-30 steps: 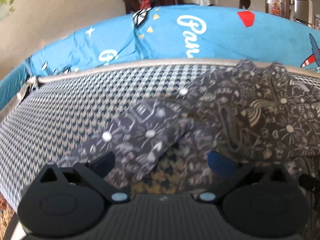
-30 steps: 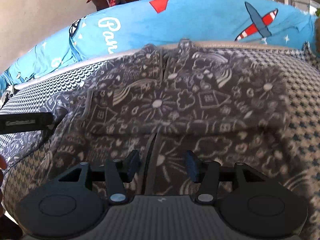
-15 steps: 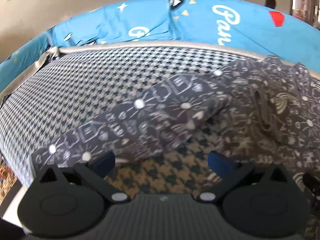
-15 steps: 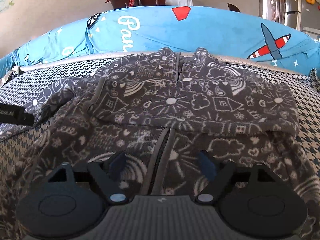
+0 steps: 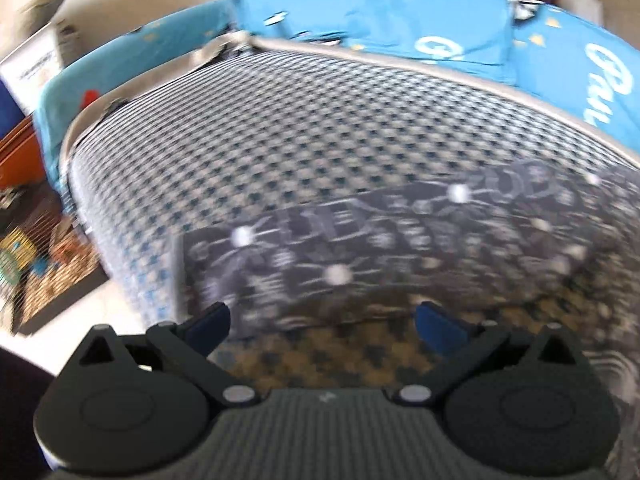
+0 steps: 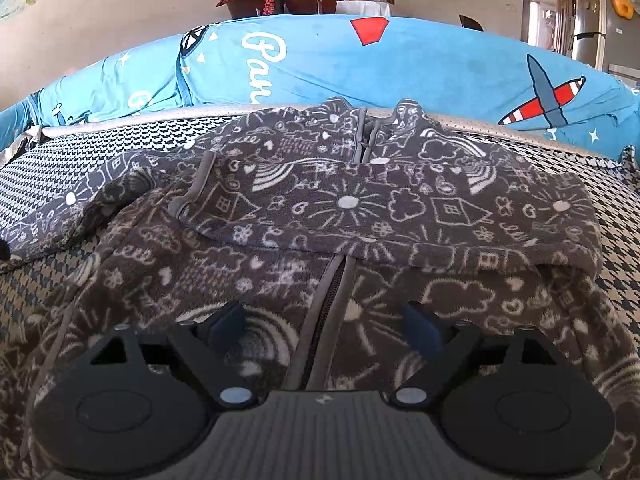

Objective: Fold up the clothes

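We are looking at a dark grey zip-up jacket [image 6: 344, 216] with white doodle drawings of suns, houses and clouds. It is lying spread on a houndstooth cushion [image 6: 100, 148], with its collar toward the far edge and its zipper [image 6: 324, 320] running toward us down the middle. One sleeve is lying folded across the chest, and the other sleeve [image 5: 400, 248] is stretching out to the left over the cushion; in the left wrist view it is looking blurred.

We are holding the right gripper [image 6: 324, 320] over the near part of the jacket, and its two blue-tipped fingers are standing wide apart on both sides of the zipper, grasping nothing. The left gripper [image 5: 322, 322] is hovering at the near edge of the spread sleeve, also released, with its fingers wide apart and empty.

Behind the cushion, a bright blue fabric [image 6: 400, 64] with white lettering and a red-striped airplane print is covering the far side.
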`<state>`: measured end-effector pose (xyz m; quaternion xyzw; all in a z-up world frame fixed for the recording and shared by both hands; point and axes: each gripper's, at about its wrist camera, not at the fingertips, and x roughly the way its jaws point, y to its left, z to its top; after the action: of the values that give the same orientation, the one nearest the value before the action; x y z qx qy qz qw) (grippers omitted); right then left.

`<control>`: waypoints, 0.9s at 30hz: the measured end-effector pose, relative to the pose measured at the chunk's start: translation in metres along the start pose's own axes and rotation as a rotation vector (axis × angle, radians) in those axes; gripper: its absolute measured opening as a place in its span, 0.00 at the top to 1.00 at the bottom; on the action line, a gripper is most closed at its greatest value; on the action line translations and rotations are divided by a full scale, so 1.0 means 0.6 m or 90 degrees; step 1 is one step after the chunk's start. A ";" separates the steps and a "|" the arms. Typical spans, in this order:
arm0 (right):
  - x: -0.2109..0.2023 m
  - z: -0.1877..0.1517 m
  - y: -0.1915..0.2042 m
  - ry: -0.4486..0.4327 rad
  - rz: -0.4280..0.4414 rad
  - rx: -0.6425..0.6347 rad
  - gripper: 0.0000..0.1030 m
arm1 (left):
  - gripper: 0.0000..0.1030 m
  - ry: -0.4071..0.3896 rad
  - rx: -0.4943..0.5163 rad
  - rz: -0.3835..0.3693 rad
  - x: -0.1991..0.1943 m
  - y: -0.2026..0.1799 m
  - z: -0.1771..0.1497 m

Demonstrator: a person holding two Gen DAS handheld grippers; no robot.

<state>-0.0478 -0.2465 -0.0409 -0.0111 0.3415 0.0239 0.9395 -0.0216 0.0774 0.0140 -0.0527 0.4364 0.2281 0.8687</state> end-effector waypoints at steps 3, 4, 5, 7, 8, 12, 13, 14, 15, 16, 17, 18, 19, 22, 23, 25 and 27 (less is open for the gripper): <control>0.001 0.000 0.002 0.001 -0.002 -0.002 0.14 | 0.00 0.014 -0.027 0.024 0.010 0.026 0.002; 0.001 0.001 0.002 0.001 -0.002 -0.002 0.14 | 0.00 0.019 -0.035 0.031 0.014 0.034 0.002; 0.001 0.001 0.002 0.001 -0.002 -0.002 0.14 | 0.00 0.024 -0.042 0.037 0.017 0.042 0.003; 0.001 0.001 0.002 0.001 -0.003 -0.003 0.14 | 0.00 0.044 -0.064 0.034 0.032 0.057 0.006; 0.001 0.001 0.002 0.001 -0.003 -0.003 0.14 | 0.00 0.054 -0.076 0.027 0.038 0.063 0.006; 0.000 0.000 0.001 -0.001 -0.003 -0.003 0.14 | 0.00 0.077 -0.110 -0.001 0.055 0.080 0.010; 0.000 0.000 0.001 -0.002 -0.003 -0.003 0.14 | 0.00 0.075 -0.114 -0.006 0.055 0.083 0.011; 0.000 0.000 0.002 -0.002 -0.003 -0.003 0.14 | 0.00 0.073 -0.117 -0.011 0.055 0.086 0.012; 0.001 -0.001 0.002 -0.003 -0.003 -0.004 0.14 | 0.00 0.068 -0.117 -0.017 0.054 0.087 0.013; 0.001 -0.001 0.002 -0.003 -0.003 -0.004 0.14 | 0.01 0.064 -0.116 -0.024 0.054 0.087 0.014; 0.001 -0.001 0.002 -0.003 -0.004 -0.005 0.14 | 0.04 0.061 -0.115 -0.032 0.054 0.086 0.014; 0.001 -0.001 0.002 -0.003 -0.004 -0.005 0.14 | 0.06 0.055 -0.111 -0.036 0.051 0.082 0.015; 0.001 -0.001 0.003 -0.003 -0.004 -0.005 0.13 | 0.09 0.049 -0.106 -0.040 0.047 0.078 0.015; 0.001 -0.001 0.003 -0.003 -0.005 -0.006 0.13 | 0.25 0.037 -0.096 -0.059 0.038 0.066 0.017; 0.001 -0.001 0.004 -0.003 -0.006 -0.006 0.13 | 0.30 0.037 -0.095 -0.072 0.035 0.063 0.018; 0.002 -0.001 0.004 -0.003 -0.007 -0.006 0.13 | 0.36 0.031 -0.086 -0.077 0.032 0.055 0.019; 0.002 -0.001 0.004 -0.004 -0.007 -0.007 0.13 | 0.41 0.025 -0.077 -0.082 0.029 0.046 0.021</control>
<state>-0.0474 -0.2442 -0.0418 -0.0177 0.3386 0.0207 0.9406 -0.0159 0.1119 0.0109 -0.1378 0.4346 0.1969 0.8680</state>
